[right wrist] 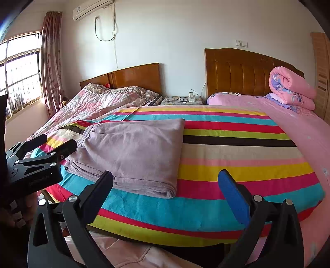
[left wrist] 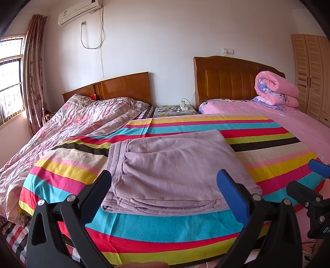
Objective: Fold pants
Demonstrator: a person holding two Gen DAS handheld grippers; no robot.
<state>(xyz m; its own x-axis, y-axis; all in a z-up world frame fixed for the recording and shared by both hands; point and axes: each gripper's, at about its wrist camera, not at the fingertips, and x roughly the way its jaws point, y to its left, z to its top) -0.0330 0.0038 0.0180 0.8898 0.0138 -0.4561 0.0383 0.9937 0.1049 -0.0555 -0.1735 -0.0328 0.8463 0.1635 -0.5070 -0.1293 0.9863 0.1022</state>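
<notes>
Folded mauve pants (left wrist: 175, 169) flat on a striped sheet (left wrist: 144, 230) over the near end of the bed, several layers showing at the near edge, waistband seam along the left side. Left tongs (left wrist: 165, 185) spread wide, nothing between the black finger (left wrist: 97, 195) and the blue-padded finger (left wrist: 233, 198), held low at the near edge of the bed, just short of the pants and not touching them. Right tongs (right wrist: 166, 185) likewise spread wide and empty, off to the right of the pants, above the bare striped sheet (right wrist: 237, 171) near its near edge; pants (right wrist: 132, 152) seen here to the left. In the right wrist view, left tongs (right wrist: 54, 144) at the left edge, beside the pants' left corner (contact not clear from this angle). In the left wrist view, right tongs (left wrist: 305, 179) at the right edge, well apart from the pants. Farther off: a crumpled floral quilt (left wrist: 78, 121) on the left, a pink sheet (left wrist: 288, 119) on the right with a rolled pink quilt (left wrist: 276, 88) by its headboard (left wrist: 226, 82), a nightstand (left wrist: 175, 108) between the two headboards. Window (left wrist: 10, 78) and curtain (left wrist: 34, 68) at far left, air conditioner (left wrist: 79, 12) high on the wall, wardrobe (left wrist: 311, 70) at far right.
</notes>
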